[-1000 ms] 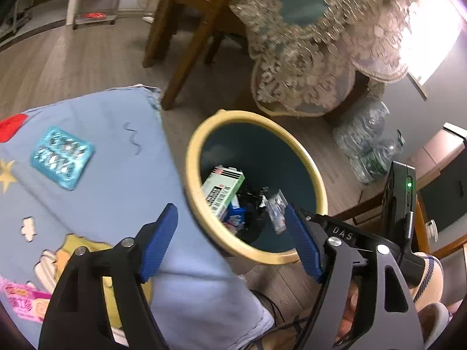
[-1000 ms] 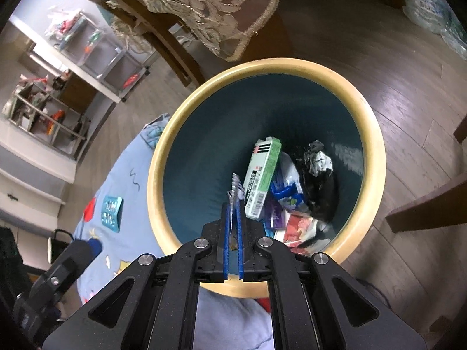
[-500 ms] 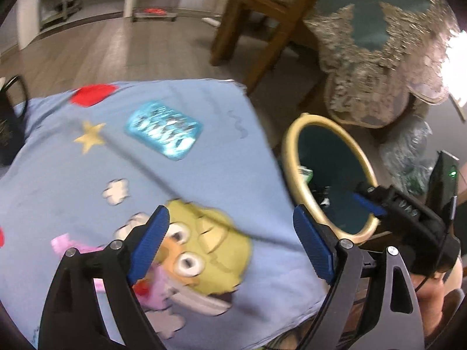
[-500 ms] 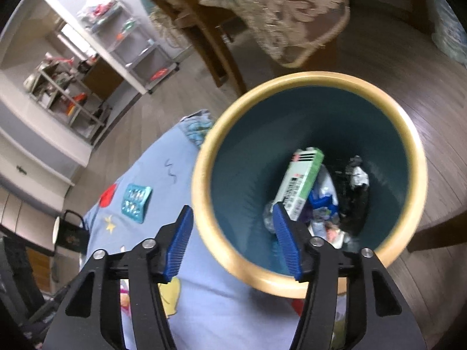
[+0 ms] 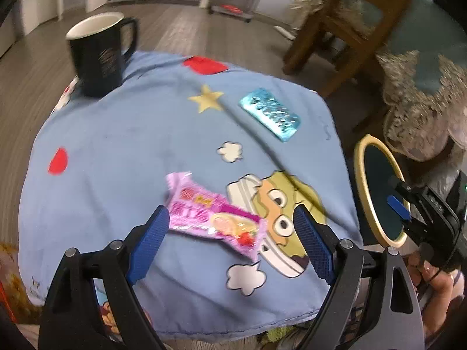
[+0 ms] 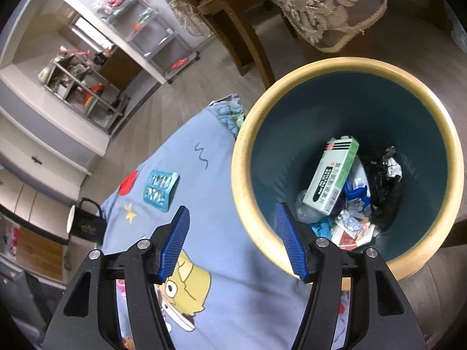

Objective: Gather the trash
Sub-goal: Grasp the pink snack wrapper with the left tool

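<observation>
Pink wrapper (image 5: 214, 217) now sits between my spread left gripper (image 5: 233, 243); my right gripper (image 6: 233, 243), emptied into the bin (image 6: 242, 157), hangs open.

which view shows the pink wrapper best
The left wrist view: the pink wrapper lies whole on the blue cloth, just ahead of the open left gripper. In the right wrist view I can't make it out.

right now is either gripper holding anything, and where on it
Nothing is held. The left gripper is open above the pink wrapper on the cloth; the right gripper is open and empty by the bin.
</observation>
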{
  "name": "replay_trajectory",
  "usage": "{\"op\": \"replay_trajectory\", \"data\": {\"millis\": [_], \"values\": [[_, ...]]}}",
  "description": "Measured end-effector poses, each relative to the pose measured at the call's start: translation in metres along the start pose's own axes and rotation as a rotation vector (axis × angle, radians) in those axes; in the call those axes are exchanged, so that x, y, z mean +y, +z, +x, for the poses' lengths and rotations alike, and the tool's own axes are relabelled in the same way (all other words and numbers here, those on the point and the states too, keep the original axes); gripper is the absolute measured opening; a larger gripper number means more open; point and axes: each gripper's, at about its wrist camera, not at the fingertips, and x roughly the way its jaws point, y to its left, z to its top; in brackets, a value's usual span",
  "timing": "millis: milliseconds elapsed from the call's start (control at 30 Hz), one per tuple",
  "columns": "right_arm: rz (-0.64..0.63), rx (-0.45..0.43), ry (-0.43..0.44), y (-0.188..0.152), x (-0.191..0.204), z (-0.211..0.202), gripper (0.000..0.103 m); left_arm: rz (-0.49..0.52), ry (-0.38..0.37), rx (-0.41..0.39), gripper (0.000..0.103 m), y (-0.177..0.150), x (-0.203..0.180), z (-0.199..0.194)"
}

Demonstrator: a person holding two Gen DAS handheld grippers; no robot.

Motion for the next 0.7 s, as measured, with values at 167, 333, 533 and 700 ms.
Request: {"op": "replay_trajectory", "data": {"millis": [167,333,533,700], "values": [[0.0,0.0,0.015,-0.001,0.001,-0.001,0.063,-0.062,0.007,0.056,0.085,-0.005,0.015,0.016],[-0.025,0.001,0.026,-0.002,0.008,-0.001,0.063,-0.059,-0.001,0.103,0.082,-0.011,0.014,0.035],[-0.065,0.014,0.018,-0.005,0.015,0.002,0.063,-0.049,0.027,0.143,0.057,-0.016,0.013,0.058],[-0.089,0.023,0.013,-0.008,0.018,0.005,0.063,-0.002,0.033,0.138,0.014,-0.014,0.005,0.062]]}}
